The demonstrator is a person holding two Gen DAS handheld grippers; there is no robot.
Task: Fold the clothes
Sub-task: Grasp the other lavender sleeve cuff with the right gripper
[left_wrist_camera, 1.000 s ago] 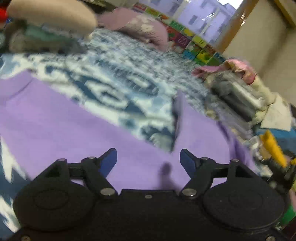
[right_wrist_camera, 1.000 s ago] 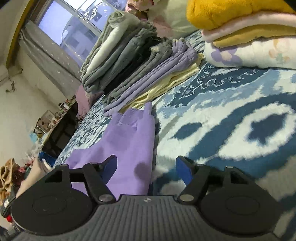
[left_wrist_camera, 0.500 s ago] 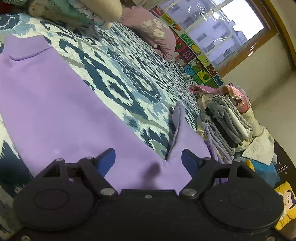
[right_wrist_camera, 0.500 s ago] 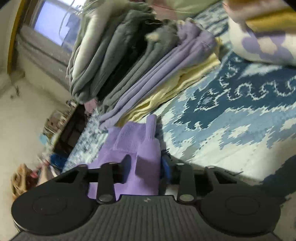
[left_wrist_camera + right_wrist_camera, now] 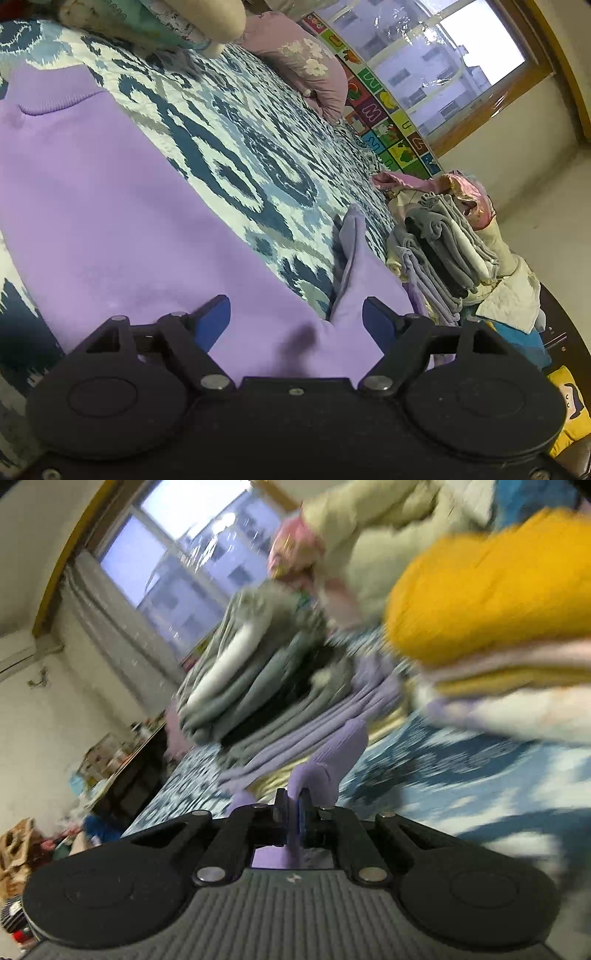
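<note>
A lilac sweatshirt (image 5: 110, 206) lies spread flat on the blue-and-white patterned bedspread (image 5: 236, 155), its ribbed collar at the upper left. One sleeve (image 5: 362, 266) runs off to the right. My left gripper (image 5: 295, 319) is open, low over the cloth where sleeve meets body, with nothing between its fingers. In the right wrist view my right gripper (image 5: 293, 808) is shut on the ribbed cuff of the lilac sleeve (image 5: 332, 757), which stands up from the jaws. That view is blurred.
A stack of folded grey and lilac clothes (image 5: 443, 251) sits at the bed's right edge, seen also as the grey pile (image 5: 258, 679). Yellow and pink folded blankets (image 5: 487, 602) lie close on the right. A pink pillow (image 5: 306, 70) and a window lie beyond.
My right gripper has closed on the sleeve cuff and lifted it, the view tilting and blurring. My left gripper has steadied over the sweatshirt and stays open.
</note>
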